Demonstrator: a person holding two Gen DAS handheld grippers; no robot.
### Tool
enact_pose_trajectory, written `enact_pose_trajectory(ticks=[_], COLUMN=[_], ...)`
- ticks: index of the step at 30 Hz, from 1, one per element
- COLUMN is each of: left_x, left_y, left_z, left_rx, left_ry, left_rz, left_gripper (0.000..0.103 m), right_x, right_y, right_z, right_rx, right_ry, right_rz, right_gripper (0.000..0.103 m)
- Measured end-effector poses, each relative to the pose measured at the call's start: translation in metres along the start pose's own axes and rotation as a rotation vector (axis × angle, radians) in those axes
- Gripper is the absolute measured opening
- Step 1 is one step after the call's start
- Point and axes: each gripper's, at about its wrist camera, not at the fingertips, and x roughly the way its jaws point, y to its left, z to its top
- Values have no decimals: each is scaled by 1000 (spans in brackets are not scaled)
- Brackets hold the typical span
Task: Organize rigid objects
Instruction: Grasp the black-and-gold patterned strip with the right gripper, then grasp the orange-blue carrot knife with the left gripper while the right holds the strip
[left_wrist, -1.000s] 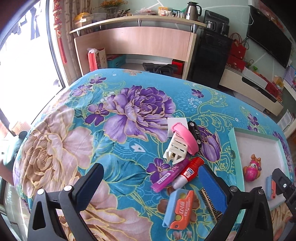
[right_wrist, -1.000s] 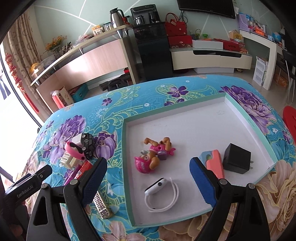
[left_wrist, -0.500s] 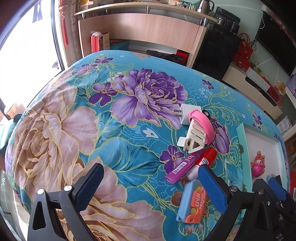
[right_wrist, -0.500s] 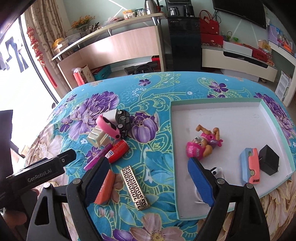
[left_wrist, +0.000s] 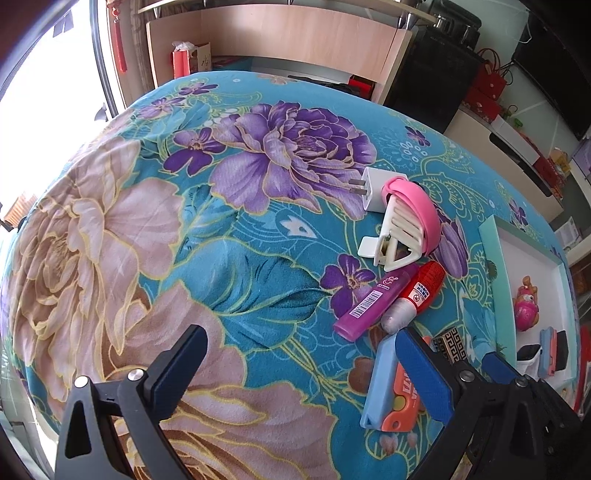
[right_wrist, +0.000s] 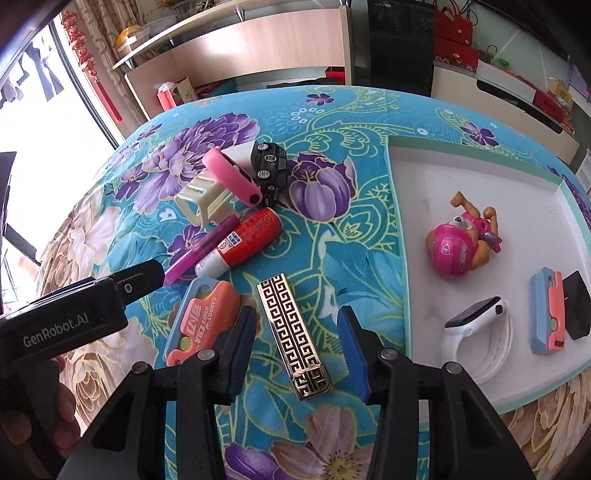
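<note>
My right gripper (right_wrist: 297, 343) is open, its fingers on either side of a gold-and-black patterned bar (right_wrist: 291, 334) lying on the floral cloth, not touching it. To its left lie an orange-and-blue carrot knife (right_wrist: 201, 319), a red glue bottle (right_wrist: 245, 242), a purple tube (right_wrist: 201, 254), a cream clip (right_wrist: 205, 201), a pink band (right_wrist: 232, 177) and a black toy car (right_wrist: 269, 168). My left gripper (left_wrist: 301, 360) is open and empty over the cloth; its right finger (left_wrist: 424, 373) overlaps the carrot knife (left_wrist: 384, 387). A white charger (left_wrist: 376, 186) lies by the pink band (left_wrist: 413, 206).
A white tray with a green rim (right_wrist: 400, 236) on the right holds a pink toy dog (right_wrist: 461, 240), a white smartwatch (right_wrist: 476, 328), another orange-and-blue knife (right_wrist: 546, 310) and a black adapter (right_wrist: 576, 302). A counter and TV cabinet stand beyond the table.
My right gripper has swung left from the tray to the patterned bar and now straddles it. My left gripper has moved slightly forward and lower over the cloth.
</note>
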Motion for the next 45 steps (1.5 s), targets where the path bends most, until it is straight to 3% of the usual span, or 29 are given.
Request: enact_pose_trajectory(ticks=[8,11,22,38,45], left_x=[2,3,7,18,16], left_y=[-8,-15,-38,-45,-42], left_z=[0,-1,-8,-13,-15], left_rx=[24,44,115,144,156], left_ry=[7,13,30,70,67], left_rz=[-13,-26,-64,-116,-107], left_gripper=[103,103,102,82,82], right_x=[3,6,4,7,7], right_y=[-5,-5,-14,-17,-20], right_z=[0,0,-1,-3,-4], right_rx=[10,4,28,16,25], right_ry=[5,17,15,32,32], right_rz=[-21,-22,-39,-42,-41], right_gripper=[26,25,21,21,21])
